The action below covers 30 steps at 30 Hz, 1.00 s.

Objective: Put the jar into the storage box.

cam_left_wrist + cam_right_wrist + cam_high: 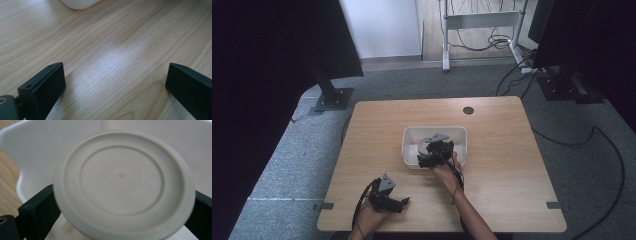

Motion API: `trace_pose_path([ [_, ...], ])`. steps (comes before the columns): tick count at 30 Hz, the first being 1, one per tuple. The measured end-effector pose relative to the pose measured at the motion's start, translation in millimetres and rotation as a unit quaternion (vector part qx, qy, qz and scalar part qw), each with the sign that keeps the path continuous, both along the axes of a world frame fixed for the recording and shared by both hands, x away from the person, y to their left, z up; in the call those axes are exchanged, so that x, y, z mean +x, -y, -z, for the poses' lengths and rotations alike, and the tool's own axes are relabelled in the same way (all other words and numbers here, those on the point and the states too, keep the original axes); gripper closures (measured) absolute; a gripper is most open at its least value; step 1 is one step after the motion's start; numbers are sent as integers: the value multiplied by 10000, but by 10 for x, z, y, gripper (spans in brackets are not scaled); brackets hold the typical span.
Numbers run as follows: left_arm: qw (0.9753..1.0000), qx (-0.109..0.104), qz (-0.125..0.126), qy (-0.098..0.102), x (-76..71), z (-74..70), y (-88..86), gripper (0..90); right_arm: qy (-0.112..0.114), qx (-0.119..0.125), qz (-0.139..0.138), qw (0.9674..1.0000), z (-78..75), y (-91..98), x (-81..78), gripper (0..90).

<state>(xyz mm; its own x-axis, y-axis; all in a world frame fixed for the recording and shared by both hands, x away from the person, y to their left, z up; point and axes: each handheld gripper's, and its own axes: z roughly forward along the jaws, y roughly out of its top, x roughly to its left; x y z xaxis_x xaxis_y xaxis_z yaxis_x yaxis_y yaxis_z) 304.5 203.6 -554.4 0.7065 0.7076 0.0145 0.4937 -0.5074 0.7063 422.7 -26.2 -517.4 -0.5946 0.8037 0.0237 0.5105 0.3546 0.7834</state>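
Note:
A white bin [460,130] stands in the middle of the wooden table [507,165]. My right gripper [430,151] reaches into it from the near side and is shut on a round white plate [422,145]. In the right gripper view the plate [122,177] faces the camera with its ringed underside, held at its two edges by the jaws of the right gripper [122,197], with the bin wall [37,150] behind it. My left gripper [403,202] lies low near the table's front left, open. Between its fingers [45,87] is bare wood, and a corner of the bin [80,3] shows ahead.
A round cable hole [468,110] lies near the table's far edge. A black stand base [332,99] sits on the carpet at the far left. Cables [592,135] run over the floor on the right, and a white frame [479,20] stands behind.

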Motion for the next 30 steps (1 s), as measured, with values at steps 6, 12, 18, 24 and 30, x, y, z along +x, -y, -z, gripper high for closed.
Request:
trace_pose_path([
  [6, 10000, 0, 0, 0, 0, 0, 0, 24, 94, -11, -26, 10000, -53, 36, -39, 19],
  [12, 10000, -1, 0, 0, 0, 0, 0, 24, 150, 25, -85, 9998, -94, 86, -84, 22],
  [18, 10000, -1, -1, 1, 0, 0, 0, 24, 188, 37, -129, 9997, -125, 141, -128, 30],
  [24, 10000, 2, 0, 4, 0, 0, 0, 24, 202, 51, -229, 9995, -169, 194, -176, 36],
  [30, 10000, 3, 2, 3, 0, 0, 0, 24, 228, 60, -340, 9991, -205, 235, -223, 36],
])
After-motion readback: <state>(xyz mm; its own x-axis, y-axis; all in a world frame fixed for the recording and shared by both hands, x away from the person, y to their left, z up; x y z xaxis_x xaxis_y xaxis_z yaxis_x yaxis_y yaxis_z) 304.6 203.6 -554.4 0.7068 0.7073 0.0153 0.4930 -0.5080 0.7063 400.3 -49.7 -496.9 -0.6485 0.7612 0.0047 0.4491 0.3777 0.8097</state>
